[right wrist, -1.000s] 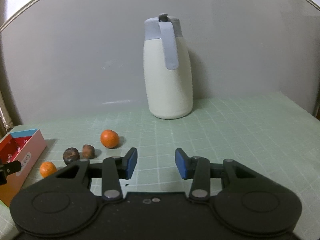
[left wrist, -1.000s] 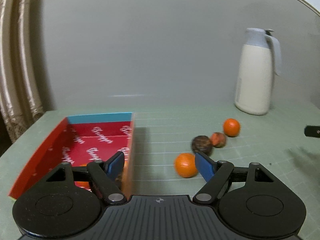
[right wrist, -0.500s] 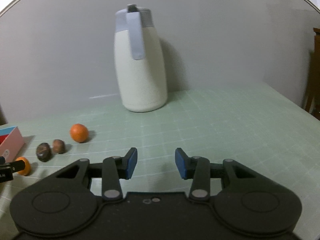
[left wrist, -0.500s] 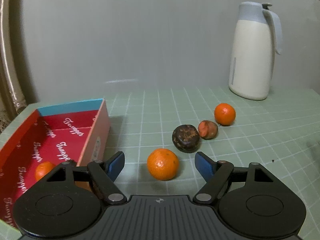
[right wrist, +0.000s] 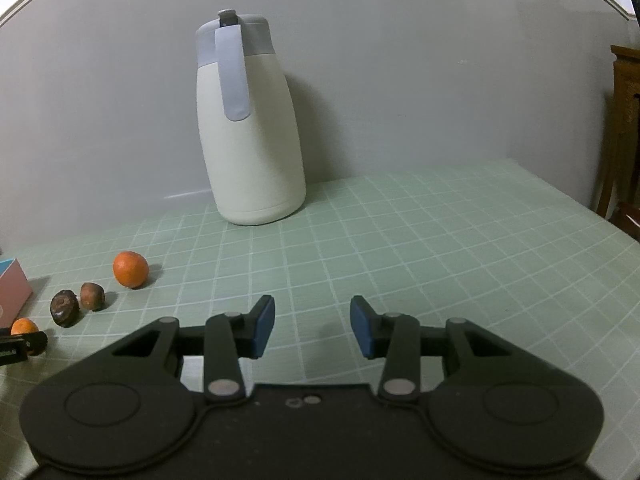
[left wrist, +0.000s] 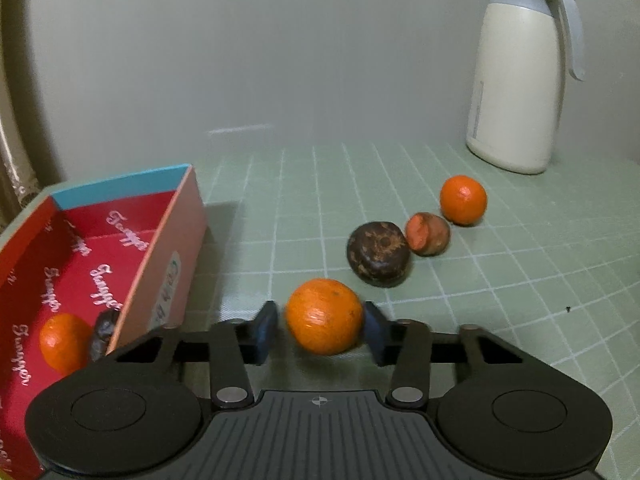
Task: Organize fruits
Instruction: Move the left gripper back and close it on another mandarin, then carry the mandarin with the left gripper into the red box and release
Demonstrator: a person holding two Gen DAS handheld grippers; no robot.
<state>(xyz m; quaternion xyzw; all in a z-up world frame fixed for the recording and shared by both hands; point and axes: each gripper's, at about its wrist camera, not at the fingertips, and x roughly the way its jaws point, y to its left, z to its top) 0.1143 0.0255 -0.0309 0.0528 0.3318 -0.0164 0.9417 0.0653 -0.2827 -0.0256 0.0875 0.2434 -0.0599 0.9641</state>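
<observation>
In the left wrist view an orange (left wrist: 325,316) sits on the green mat between the blue pads of my left gripper (left wrist: 320,330); the jaws are open, with a small gap on the left side. Behind it lie a dark brown fruit (left wrist: 378,253), a reddish-brown fruit (left wrist: 428,234) and a second orange (left wrist: 463,199). The red box (left wrist: 156,264) at left holds an orange (left wrist: 64,343) and a dark fruit (left wrist: 102,334). My right gripper (right wrist: 312,330) is open and empty over the mat; the same fruits show at its far left, such as the second orange (right wrist: 130,269).
A tall cream jug (left wrist: 518,68) with a grey lid and handle stands at the back by the wall, also in the right wrist view (right wrist: 250,120). The green grid mat (right wrist: 440,260) covers the table. Wooden furniture (right wrist: 626,128) stands beyond the right edge.
My left gripper has moved right and forward from the box, and its jaws now straddle the nearest orange and have narrowed. My right gripper has swung right; the fruits slid to its left.
</observation>
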